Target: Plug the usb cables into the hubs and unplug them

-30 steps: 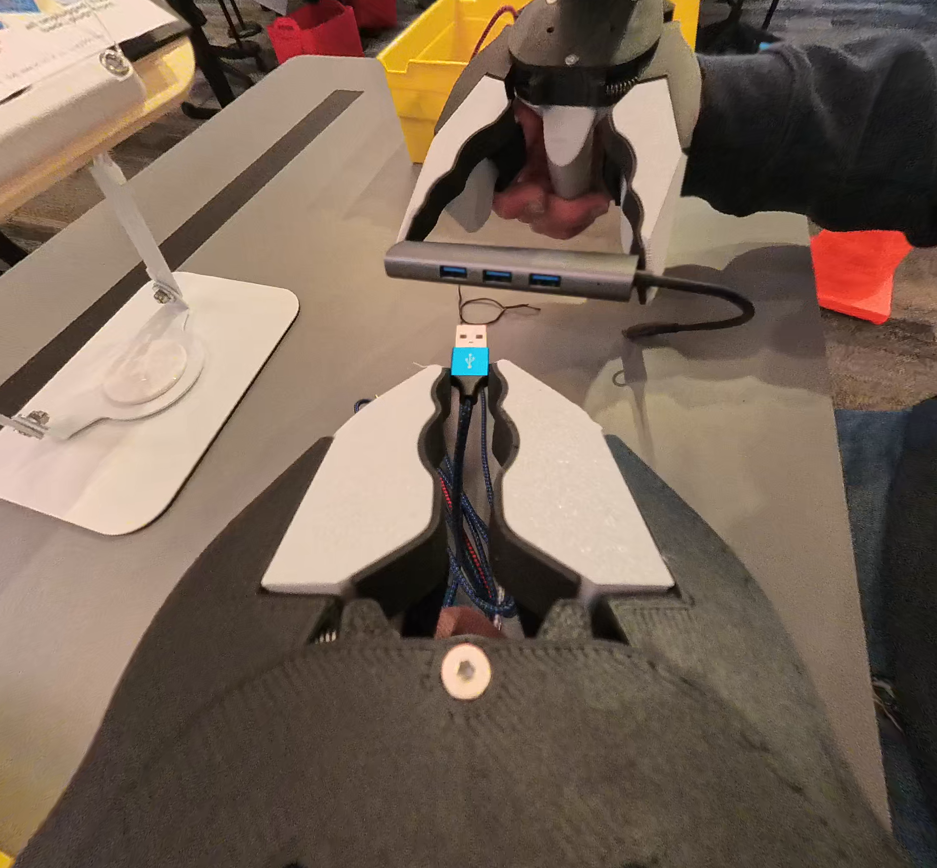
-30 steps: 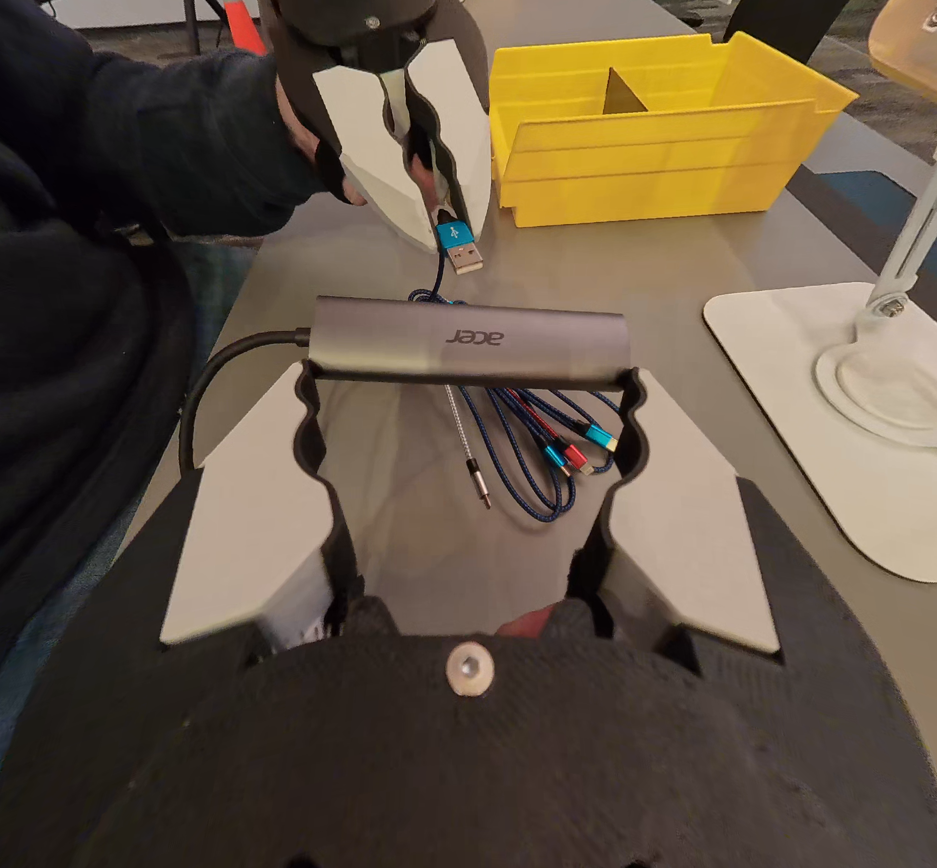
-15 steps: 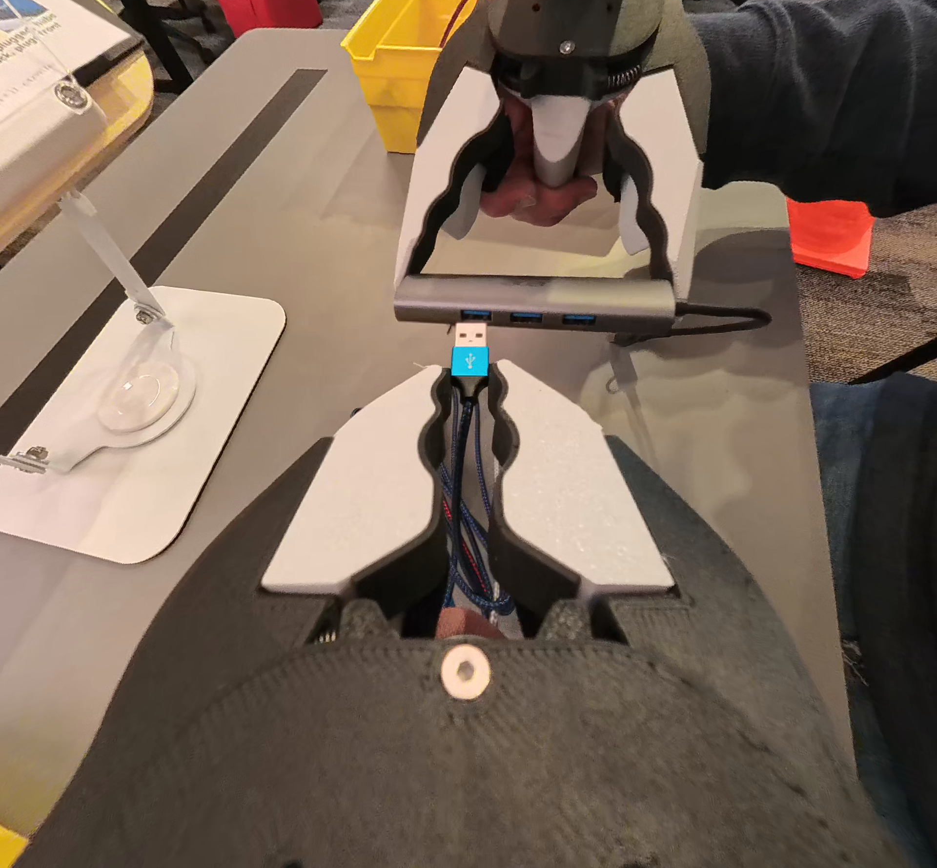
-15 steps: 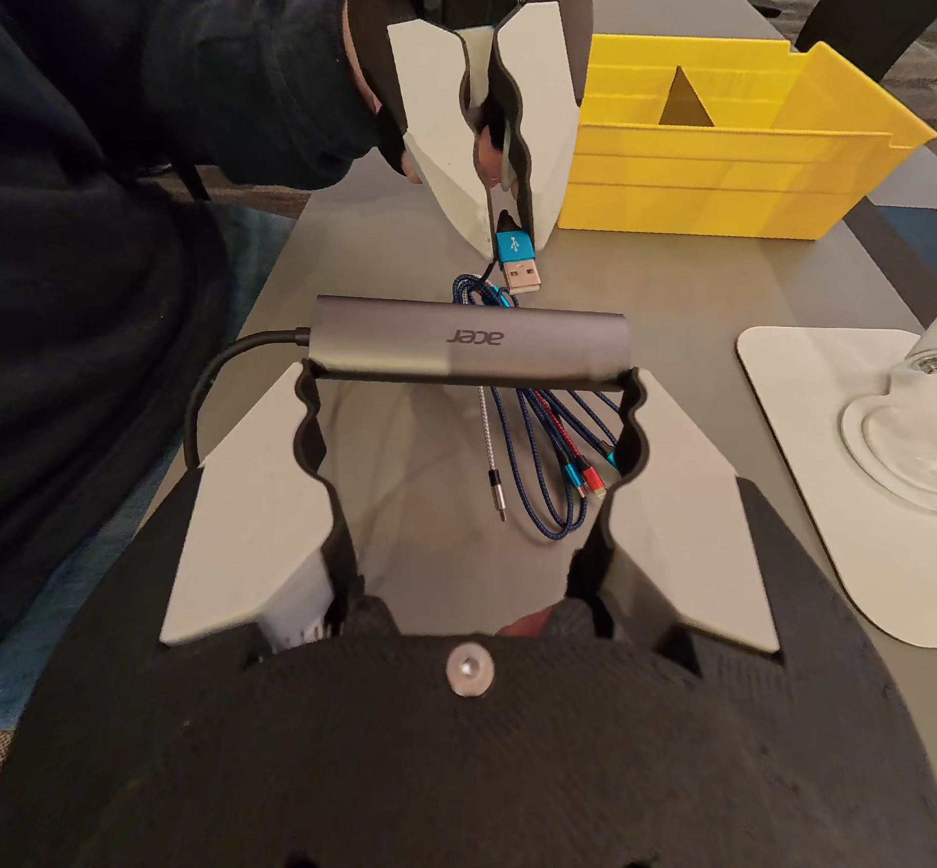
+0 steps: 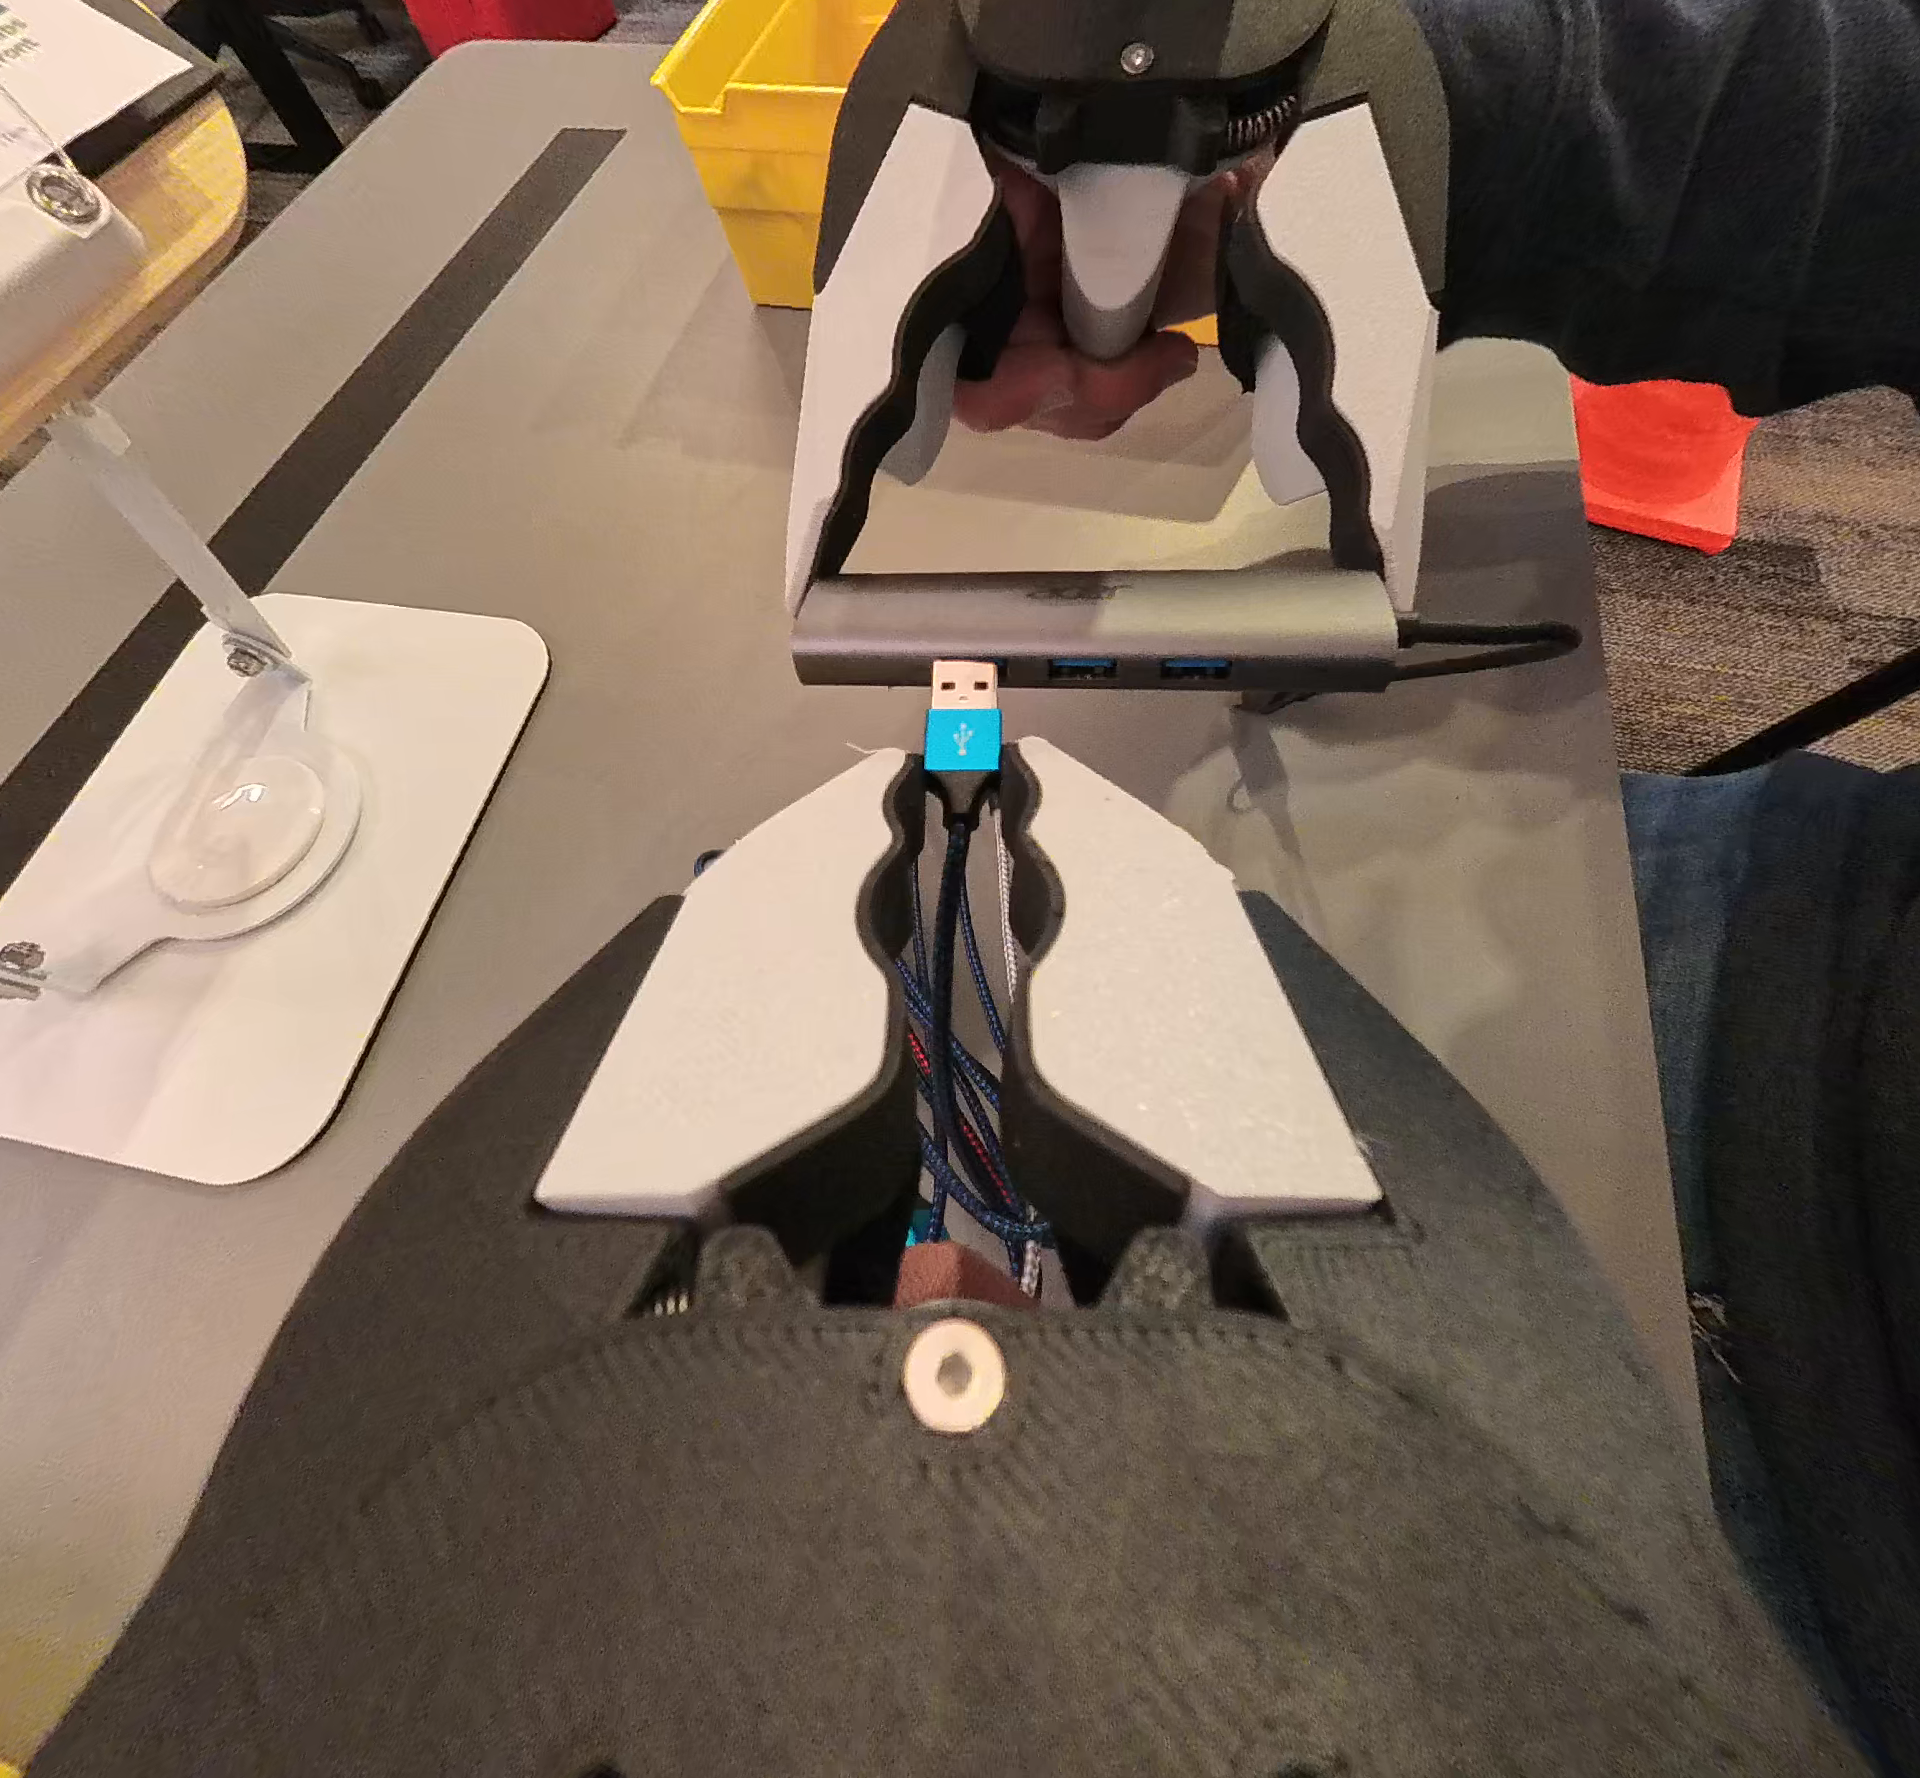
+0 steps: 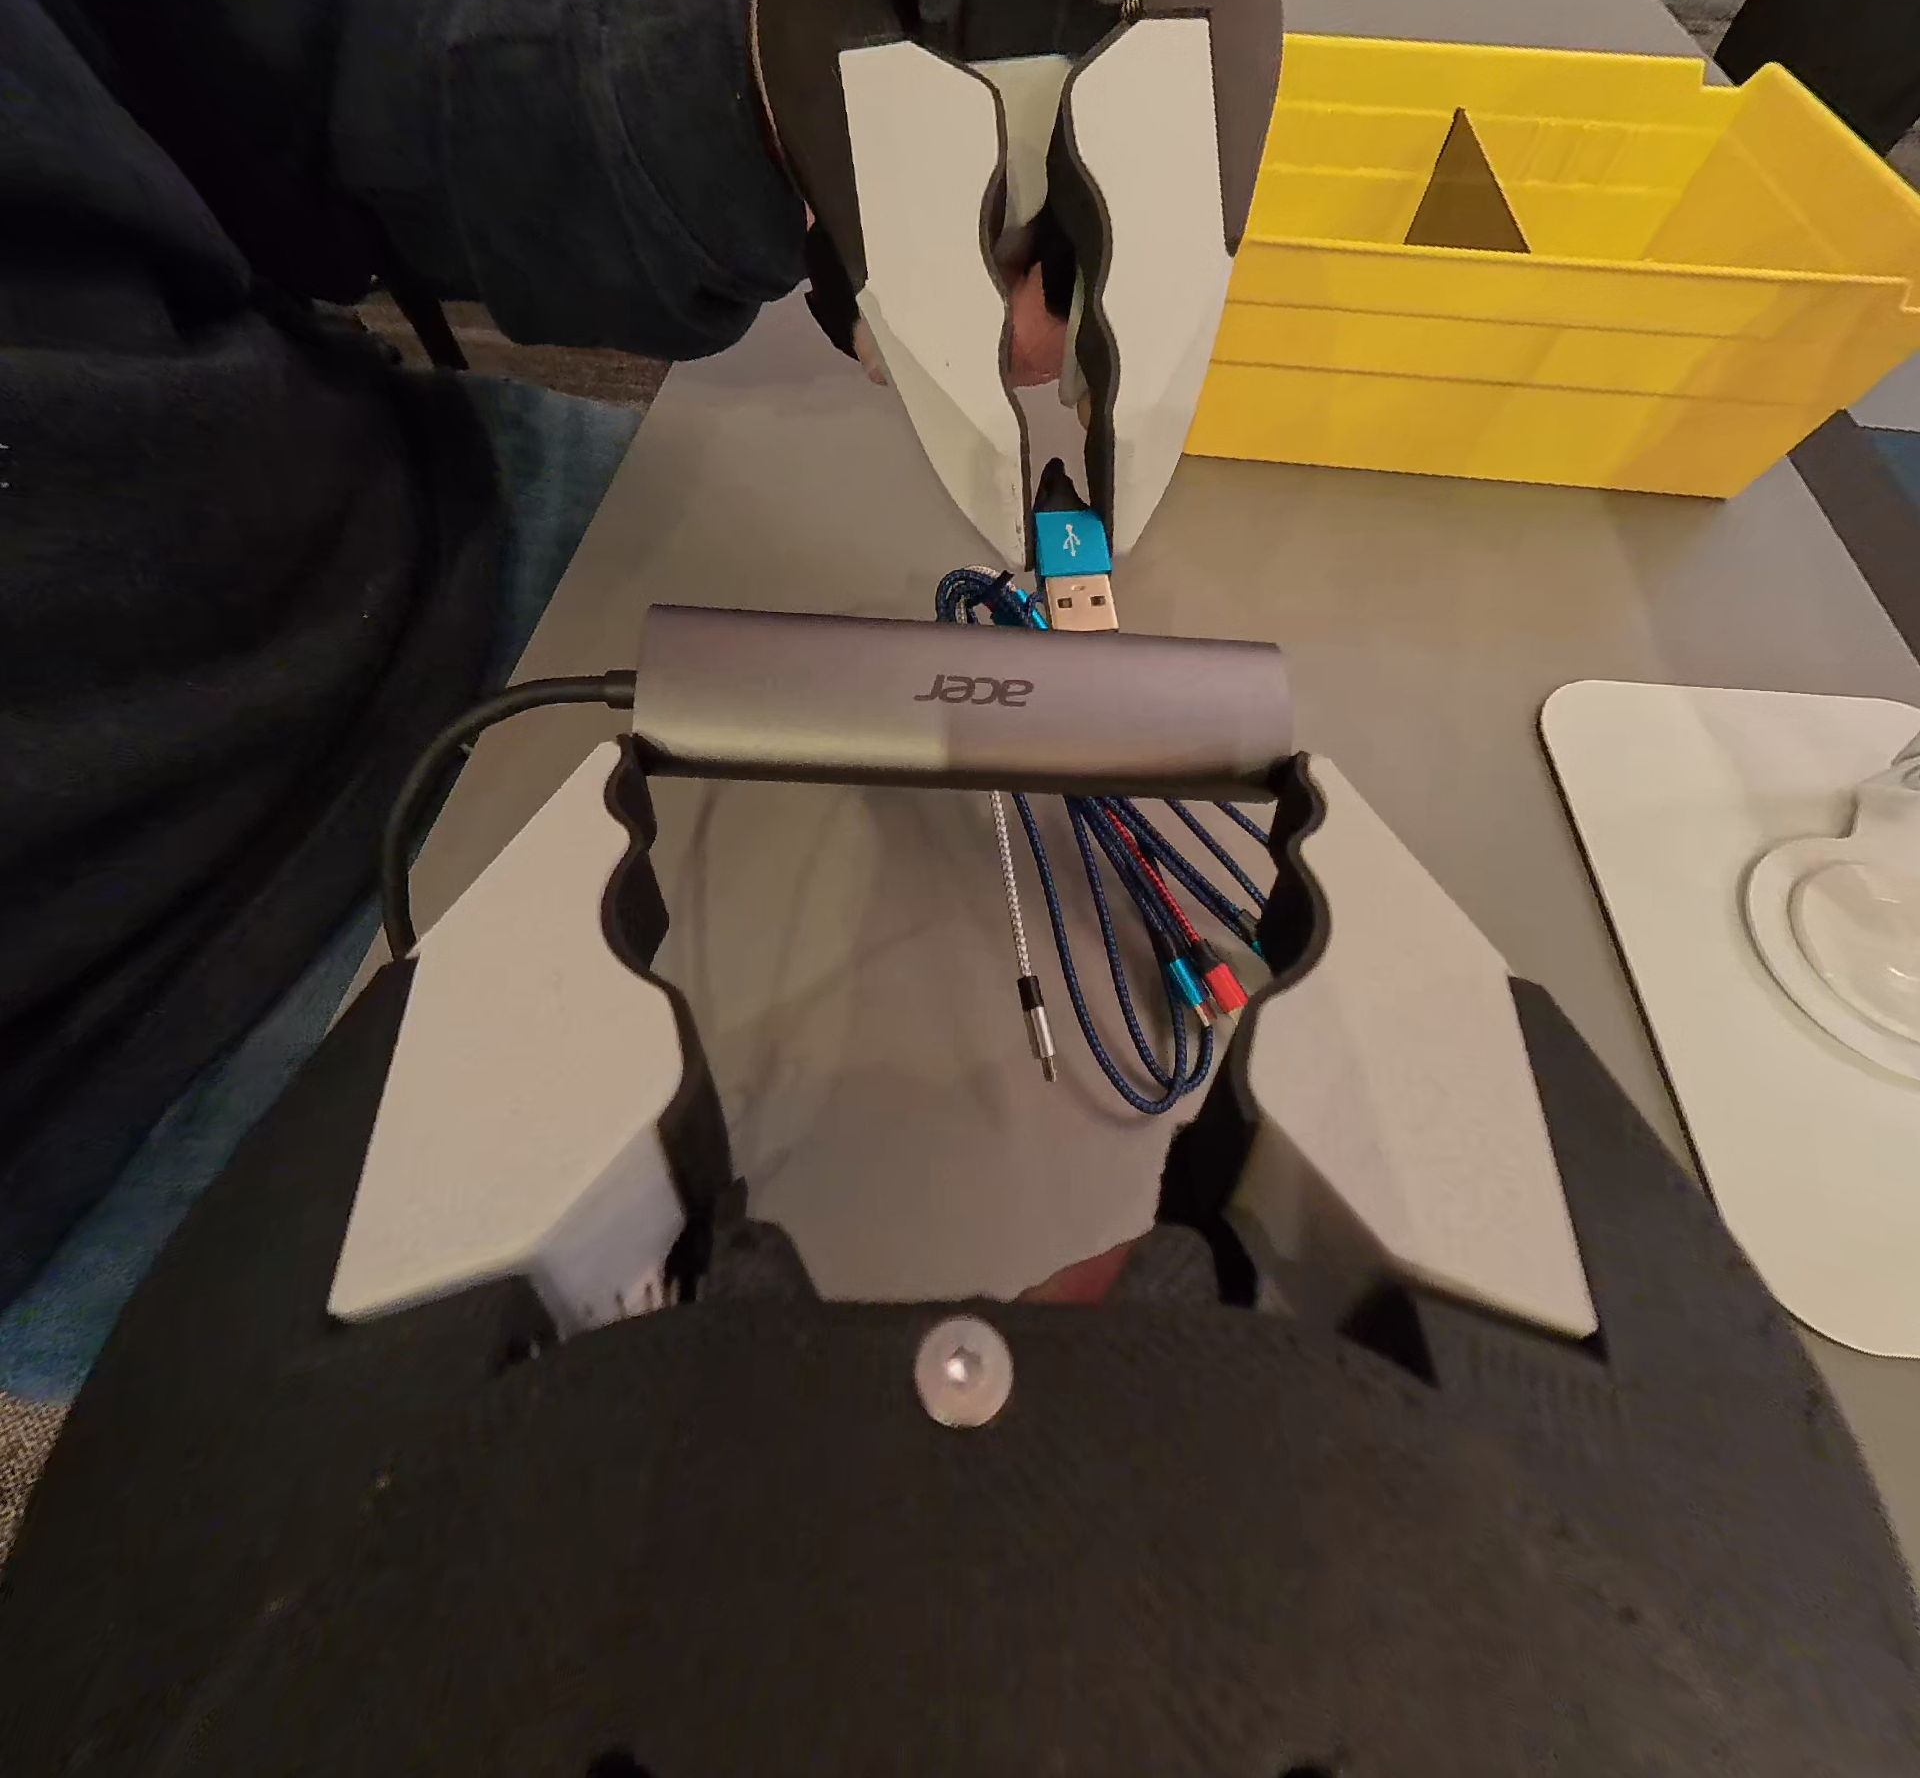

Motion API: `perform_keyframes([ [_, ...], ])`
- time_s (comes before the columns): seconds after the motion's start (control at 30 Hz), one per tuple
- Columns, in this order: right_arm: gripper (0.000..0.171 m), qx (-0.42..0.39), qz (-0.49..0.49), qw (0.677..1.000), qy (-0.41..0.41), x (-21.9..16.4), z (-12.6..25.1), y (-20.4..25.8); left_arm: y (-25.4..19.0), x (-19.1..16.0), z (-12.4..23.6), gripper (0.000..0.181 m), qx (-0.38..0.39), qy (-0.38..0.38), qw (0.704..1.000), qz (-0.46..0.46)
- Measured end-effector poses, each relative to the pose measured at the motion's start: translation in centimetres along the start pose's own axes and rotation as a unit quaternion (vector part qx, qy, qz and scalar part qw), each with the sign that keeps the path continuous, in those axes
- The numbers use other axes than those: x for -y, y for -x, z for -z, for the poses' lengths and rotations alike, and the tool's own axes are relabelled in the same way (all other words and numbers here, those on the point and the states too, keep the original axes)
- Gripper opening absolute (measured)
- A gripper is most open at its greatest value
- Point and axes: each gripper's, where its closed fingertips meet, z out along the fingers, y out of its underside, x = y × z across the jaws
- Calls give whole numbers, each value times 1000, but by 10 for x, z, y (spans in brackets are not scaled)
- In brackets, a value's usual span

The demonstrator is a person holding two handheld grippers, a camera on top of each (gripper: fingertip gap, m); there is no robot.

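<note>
Left gripper [image 5: 964, 760]: clenched on the blue housing of a USB-A plug [image 5: 964, 712], fingers nearly together. The metal tip of the plug projects toward 12 o'clock and sits at the leftmost port of the hub [image 5: 1091, 635]; whether it has entered the port cannot be told. Braided blue and red cables [image 5: 961, 1001] trail back between the fingers.

Right gripper [image 6: 961, 767]: jaws wide, grasping the grey hub [image 6: 961, 715] by its two short ends, hub held crosswise and above the table [image 6: 1351, 575]. The hub's own black lead [image 6: 436, 793] leaves its end at 9 o'clock and curves down.

Cable bundle [image 6: 1122, 939]: hangs below the hub, with blue, red and silver connector ends loose over the table.

Yellow bin [image 6: 1538, 315]: on the table at 1 o'clock in the right wrist view, behind the left gripper [image 6: 1070, 523].

White stand base [image 5: 260, 876]: on the table at 9 o'clock in the left wrist view, well apart from the hub.
</note>
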Motion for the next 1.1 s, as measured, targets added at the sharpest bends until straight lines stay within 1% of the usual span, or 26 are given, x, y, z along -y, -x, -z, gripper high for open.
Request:
perform_keyframes([
  [0.23,117,2,8,1000,21,-3,-1,1,-1,-1,0,13,-13,6,1000,5],
  [0.5,117,2,7,1000,17,0,0,2,-3,2,1,13,-42,-19,998,35],
  [0.77,117,7,0,1000,-3,5,2,3,-5,4,2,13,-84,-67,990,94],
  [0.9,117,5,2,1000,5,3,1,2,-4,0,0,13,-81,-57,991,88],
  [1.1,117,4,4,1000,28,-3,-3,1,-3,-6,-2,13,-61,-19,996,56],
])
